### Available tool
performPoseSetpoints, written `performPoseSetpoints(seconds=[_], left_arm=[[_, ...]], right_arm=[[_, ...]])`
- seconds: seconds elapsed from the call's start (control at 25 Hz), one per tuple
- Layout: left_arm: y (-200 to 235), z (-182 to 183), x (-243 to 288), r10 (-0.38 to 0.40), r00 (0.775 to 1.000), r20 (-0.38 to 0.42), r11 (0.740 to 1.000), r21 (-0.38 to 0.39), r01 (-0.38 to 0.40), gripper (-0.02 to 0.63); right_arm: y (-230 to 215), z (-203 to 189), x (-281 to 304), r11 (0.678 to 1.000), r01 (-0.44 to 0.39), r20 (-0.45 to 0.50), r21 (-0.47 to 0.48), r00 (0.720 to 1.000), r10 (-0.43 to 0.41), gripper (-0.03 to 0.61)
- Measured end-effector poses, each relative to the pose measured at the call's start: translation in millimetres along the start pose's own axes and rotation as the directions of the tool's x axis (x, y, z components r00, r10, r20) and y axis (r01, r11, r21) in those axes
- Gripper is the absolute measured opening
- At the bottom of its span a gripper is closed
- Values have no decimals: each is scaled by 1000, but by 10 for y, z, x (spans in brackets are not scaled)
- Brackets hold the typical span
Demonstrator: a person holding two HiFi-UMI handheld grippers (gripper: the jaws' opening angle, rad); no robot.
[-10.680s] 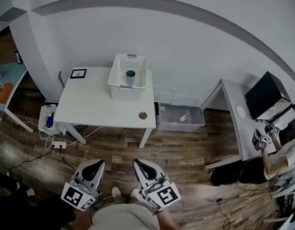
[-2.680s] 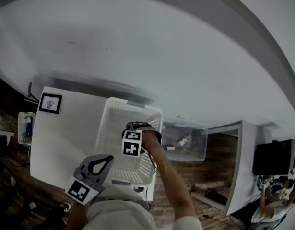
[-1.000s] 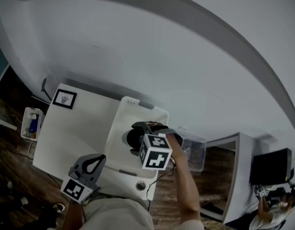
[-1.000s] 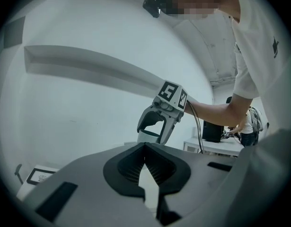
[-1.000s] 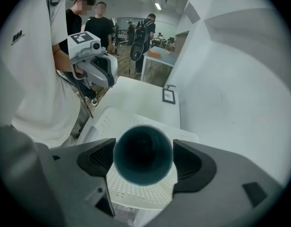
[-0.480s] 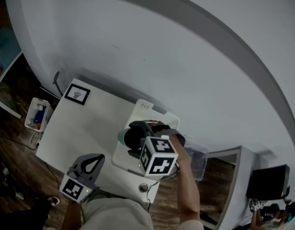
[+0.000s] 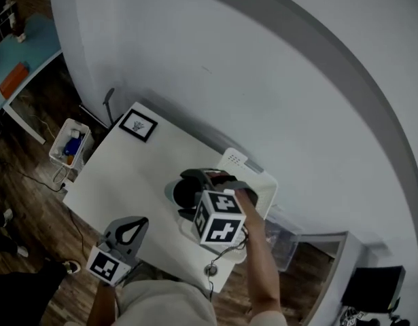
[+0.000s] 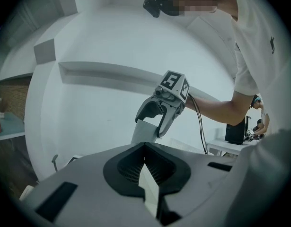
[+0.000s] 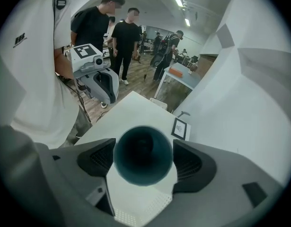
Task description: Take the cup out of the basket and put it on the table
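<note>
A dark teal cup (image 7: 173, 194) is clamped between the fingers of my right gripper (image 7: 185, 197), hanging in the air over the white table (image 7: 127, 175), just left of the white mesh basket (image 7: 263, 182). The right gripper view looks straight into the cup's mouth (image 9: 143, 150), with the basket's rim (image 9: 136, 212) below it. The left gripper view shows the cup (image 8: 144, 131) from the side in those jaws. My left gripper (image 7: 130, 228) hangs at the table's near edge, shut and empty.
A small framed picture (image 7: 138, 125) lies at the table's far left corner and a small round object (image 7: 210, 270) near its front right corner. A bin (image 7: 69, 148) and a clear box (image 7: 283, 240) are on the floor. People (image 9: 121, 37) stand behind.
My right gripper has carried the cup left, from above the basket to above the bare table. The head camera has swung, and the left gripper has stayed at the table's near edge.
</note>
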State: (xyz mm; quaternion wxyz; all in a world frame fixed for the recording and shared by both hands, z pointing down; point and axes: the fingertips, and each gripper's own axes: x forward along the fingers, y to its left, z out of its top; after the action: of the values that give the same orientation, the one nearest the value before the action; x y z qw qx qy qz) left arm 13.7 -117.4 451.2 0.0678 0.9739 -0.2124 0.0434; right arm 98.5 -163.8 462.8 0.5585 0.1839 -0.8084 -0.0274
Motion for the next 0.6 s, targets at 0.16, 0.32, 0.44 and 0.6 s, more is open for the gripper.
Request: performPoseSetpoints(seconds=[0.16,0.32,0.44,0.6], left_arm=[[111,-115,-182,60,998,-4,998,12,-60,2],[190,-191,-315,105,994,-17,994,22,-105,2],[230,-225,-392,131,991,-13,991,11,-131,2],[299,-295,-466,161,987,-7,987,-9,-161,2]], right_arm=[[56,193,346,998,-53,10,-32,999,54,385],[152,358,680,993,-108,21,-55,994,109,385],[246,452,917,987,-146,19,-71,989,148,385],[387,525,1212,977,-193,5,-91,981,194,385]])
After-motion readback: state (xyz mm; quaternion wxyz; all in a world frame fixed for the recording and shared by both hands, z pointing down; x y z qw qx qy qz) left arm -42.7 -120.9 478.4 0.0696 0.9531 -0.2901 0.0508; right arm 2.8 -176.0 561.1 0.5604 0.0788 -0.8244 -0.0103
